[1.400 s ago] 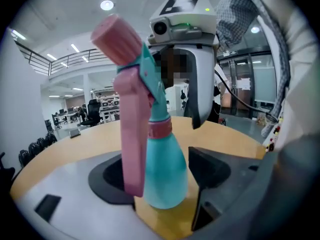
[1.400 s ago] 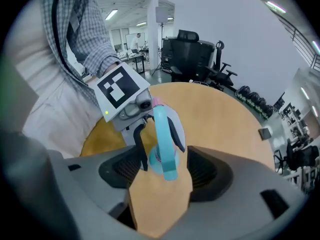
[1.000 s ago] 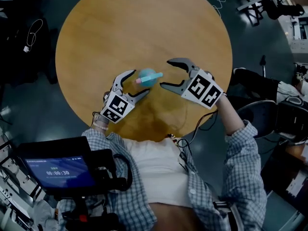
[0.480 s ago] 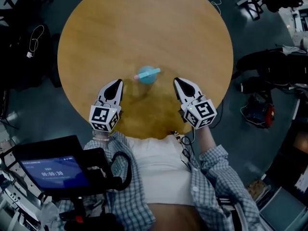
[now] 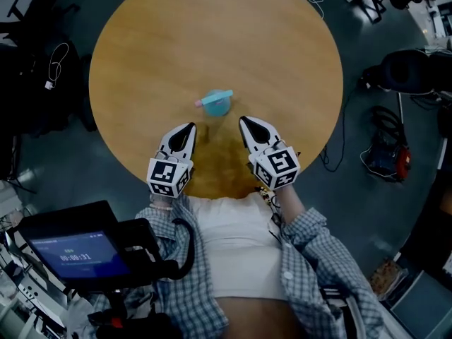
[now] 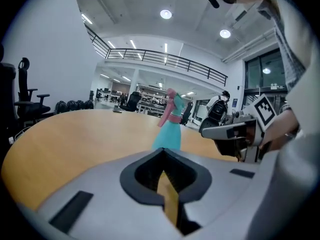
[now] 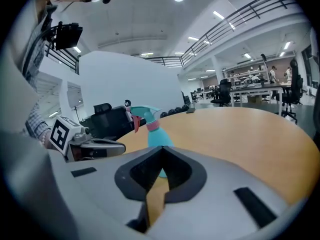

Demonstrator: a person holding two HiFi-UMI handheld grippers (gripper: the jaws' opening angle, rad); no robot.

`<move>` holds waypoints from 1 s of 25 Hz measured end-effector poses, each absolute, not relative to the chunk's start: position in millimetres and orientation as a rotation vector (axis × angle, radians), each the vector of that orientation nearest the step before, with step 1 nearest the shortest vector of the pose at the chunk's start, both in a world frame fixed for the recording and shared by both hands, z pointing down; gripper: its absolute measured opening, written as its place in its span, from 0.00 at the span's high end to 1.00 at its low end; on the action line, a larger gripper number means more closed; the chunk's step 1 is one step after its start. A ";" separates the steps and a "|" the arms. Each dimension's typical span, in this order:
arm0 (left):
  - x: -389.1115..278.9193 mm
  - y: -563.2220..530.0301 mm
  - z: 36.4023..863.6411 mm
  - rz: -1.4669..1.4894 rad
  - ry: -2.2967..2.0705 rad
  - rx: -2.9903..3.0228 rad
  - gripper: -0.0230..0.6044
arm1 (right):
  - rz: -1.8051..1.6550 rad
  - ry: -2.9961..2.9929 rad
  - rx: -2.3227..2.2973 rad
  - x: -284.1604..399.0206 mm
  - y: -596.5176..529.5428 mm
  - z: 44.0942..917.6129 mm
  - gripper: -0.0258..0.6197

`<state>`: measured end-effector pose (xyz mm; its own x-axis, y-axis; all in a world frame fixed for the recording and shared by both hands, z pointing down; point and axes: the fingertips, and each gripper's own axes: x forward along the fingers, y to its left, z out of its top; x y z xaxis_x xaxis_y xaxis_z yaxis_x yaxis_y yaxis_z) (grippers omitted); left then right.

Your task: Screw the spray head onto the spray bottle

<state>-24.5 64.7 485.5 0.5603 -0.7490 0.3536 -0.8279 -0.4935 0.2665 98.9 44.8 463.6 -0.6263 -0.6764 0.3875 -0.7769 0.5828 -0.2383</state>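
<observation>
At the near rim of the round wooden table (image 5: 212, 34), the left gripper (image 5: 186, 130) and the right gripper (image 5: 247, 124) lie side by side, both with jaws fully closed on nothing, their tips aimed at the bottle. Just beyond and between the 2 tips stands the teal spray bottle (image 5: 215, 103), upright on the tabletop and apart from both grippers. Its spray head (image 7: 142, 113) already sits on the neck above a pink collar (image 7: 152, 126), with a pink trigger (image 7: 136, 123) hanging in front; whether the thread is fully tight cannot be told. The bottle looks like small, thin plastic, probably light and easy to tip, with a smooth flared body that could slip or dent under a hard squeeze. A sensible hold would be 1 gripper across the wider lower body to steady it and the other around the collar or the head's base to turn it, keeping off the trigger. No brand or label can be read on the bottle. The only markings are the black-and-white square markers on the gripper cubes (image 5: 168, 176), and a screen (image 5: 78, 257) by the person shows timer-like digits too small to read surely.
</observation>
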 end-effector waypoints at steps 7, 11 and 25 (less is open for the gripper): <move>-23.2 60.2 482.8 0.338 -1.260 2.471 0.96 | 0.559 -2.563 1.242 105.1 43.1 458.7 0.97; -20.0 61.9 482.7 0.349 -1.256 2.476 0.96 | 0.547 -2.565 1.197 104.2 46.5 458.9 0.97; -20.9 61.4 484.4 0.323 -1.263 2.453 0.96 | 0.543 -2.565 1.115 93.9 54.6 464.7 0.97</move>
